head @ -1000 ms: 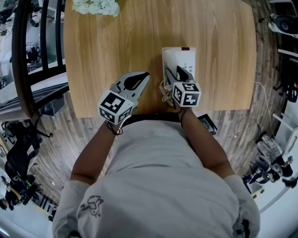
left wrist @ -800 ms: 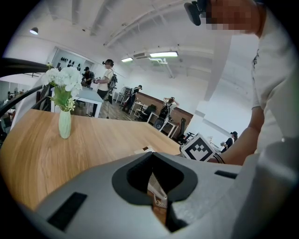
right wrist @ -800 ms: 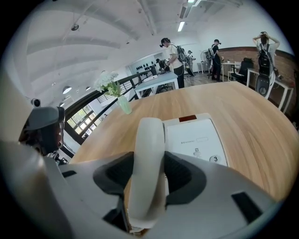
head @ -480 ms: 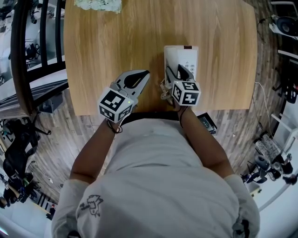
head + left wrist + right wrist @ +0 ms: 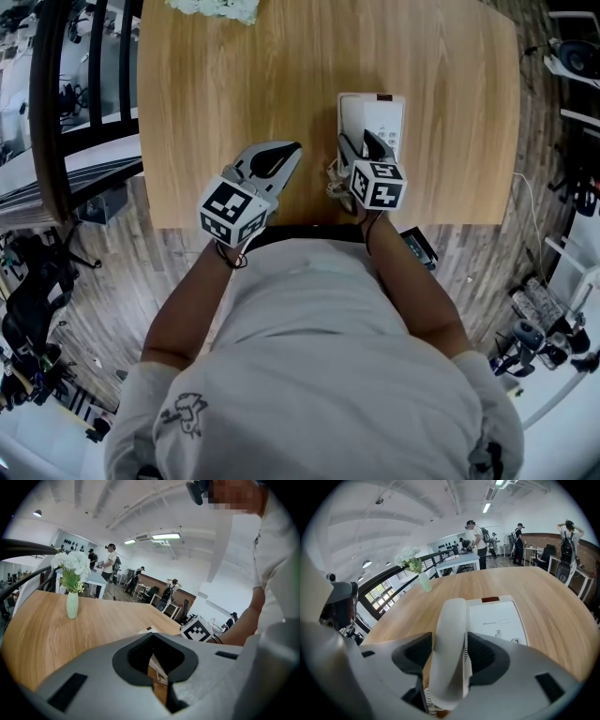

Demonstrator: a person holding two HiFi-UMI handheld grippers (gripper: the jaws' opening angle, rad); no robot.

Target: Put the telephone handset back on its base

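Note:
The white telephone base (image 5: pixel 382 120) (image 5: pixel 499 620) lies on the wooden table (image 5: pixel 234 84), near its front edge. The white handset (image 5: pixel 450 639) (image 5: pixel 351 122) rests along the base's left side. My right gripper (image 5: pixel 362 142) (image 5: pixel 450 637) straddles the handset's near half. Its jaws have just been opening, and the dark pads stand just off the handset's sides. The coiled cord (image 5: pixel 332 178) (image 5: pixel 427 700) bunches under that gripper. My left gripper (image 5: pixel 292 150) (image 5: pixel 152 637) hovers left of the phone, shut and empty.
A pale green vase of white flowers (image 5: pixel 71 588) (image 5: pixel 417 569) (image 5: pixel 216 7) stands at the table's far left. A dark railing (image 5: pixel 42 94) runs beside the table's left side. People and desks fill the room behind.
The head view has drifted a little, so the table sits further right in the picture. Both grippers keep their places beside and over the phone.

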